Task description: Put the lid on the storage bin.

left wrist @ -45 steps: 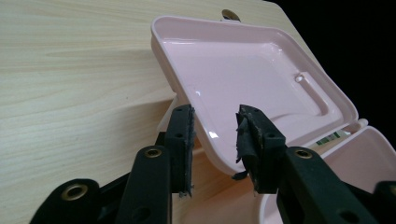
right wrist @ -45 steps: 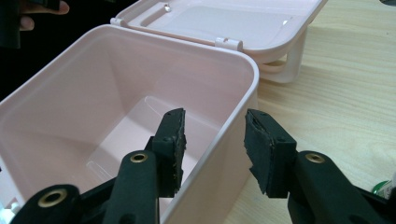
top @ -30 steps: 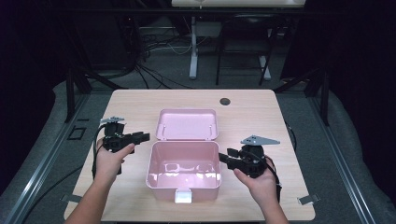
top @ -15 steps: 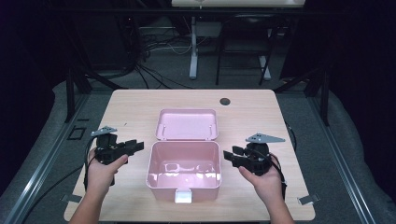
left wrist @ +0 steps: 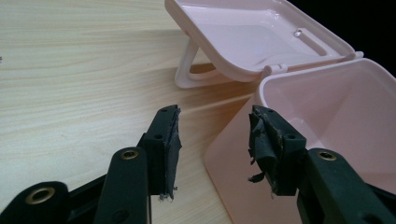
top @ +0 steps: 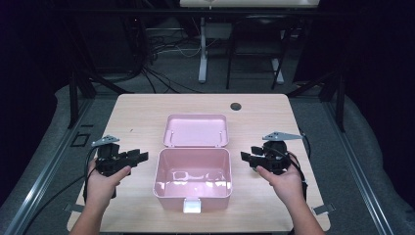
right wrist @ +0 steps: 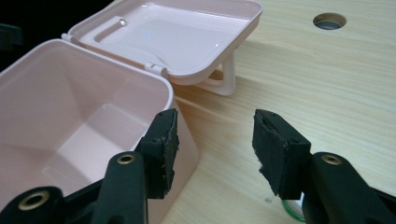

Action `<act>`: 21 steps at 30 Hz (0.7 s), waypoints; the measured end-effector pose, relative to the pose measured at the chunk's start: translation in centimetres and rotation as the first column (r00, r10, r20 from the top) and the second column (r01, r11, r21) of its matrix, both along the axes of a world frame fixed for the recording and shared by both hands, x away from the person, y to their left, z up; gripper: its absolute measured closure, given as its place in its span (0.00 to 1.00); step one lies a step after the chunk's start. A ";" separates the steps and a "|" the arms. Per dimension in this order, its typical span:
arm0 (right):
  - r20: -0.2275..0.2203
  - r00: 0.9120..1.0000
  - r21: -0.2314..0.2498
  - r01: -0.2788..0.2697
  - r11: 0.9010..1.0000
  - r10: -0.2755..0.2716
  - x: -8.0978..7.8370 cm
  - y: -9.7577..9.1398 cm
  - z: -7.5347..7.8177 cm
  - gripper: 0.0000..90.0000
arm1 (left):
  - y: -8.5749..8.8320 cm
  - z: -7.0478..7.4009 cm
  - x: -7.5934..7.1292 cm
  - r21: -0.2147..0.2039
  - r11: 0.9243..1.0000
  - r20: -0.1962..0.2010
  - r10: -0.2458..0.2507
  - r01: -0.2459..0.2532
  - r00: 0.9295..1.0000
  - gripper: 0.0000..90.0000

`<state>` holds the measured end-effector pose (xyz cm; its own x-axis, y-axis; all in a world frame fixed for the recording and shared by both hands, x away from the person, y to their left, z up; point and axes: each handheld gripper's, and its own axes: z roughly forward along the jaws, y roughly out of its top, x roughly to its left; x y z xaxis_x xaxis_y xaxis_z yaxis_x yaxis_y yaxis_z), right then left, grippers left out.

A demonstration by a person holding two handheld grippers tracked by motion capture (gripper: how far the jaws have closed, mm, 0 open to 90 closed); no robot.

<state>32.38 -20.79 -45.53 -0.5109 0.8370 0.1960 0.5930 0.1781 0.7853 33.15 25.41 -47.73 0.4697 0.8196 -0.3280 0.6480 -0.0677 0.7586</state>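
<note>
At frame centre, your glossy pale-pink square plastic box (top: 193, 171) stands empty, hinged lid (top: 195, 130) flung back. Your left gripper (top: 139, 156) and right gripper (top: 246, 157) flank it, jaws just opening, nothing between them.

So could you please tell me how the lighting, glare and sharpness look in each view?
High view: soft overall, table lit against dark surroundings, glare patches on the box floor. Left gripper view: sharp fingers, small glint on the lid. Right gripper view: sharp too, glossy sheen on the lid.
</note>
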 end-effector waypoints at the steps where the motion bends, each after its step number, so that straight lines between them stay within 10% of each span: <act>1: 0.002 1.000 -0.012 0.002 1.000 -0.002 0.1 0.0 0.1 0.54 | 0.0 0.0 -0.1 0.001 1.000 0.003 -0.001 0.001 1.000 0.58; 21: -0.156 0.987 -0.252 -0.014 0.968 -0.026 4.4 -0.7 0.1 0.46 | -0.3 0.1 -0.5 0.050 0.998 -0.003 -0.029 0.029 1.000 0.54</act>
<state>36.81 -21.54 -45.48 -0.4855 0.8724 0.0555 0.7064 0.3542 0.6128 32.60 25.08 -47.63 0.4928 0.8211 -0.2878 0.6471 -0.1248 0.7521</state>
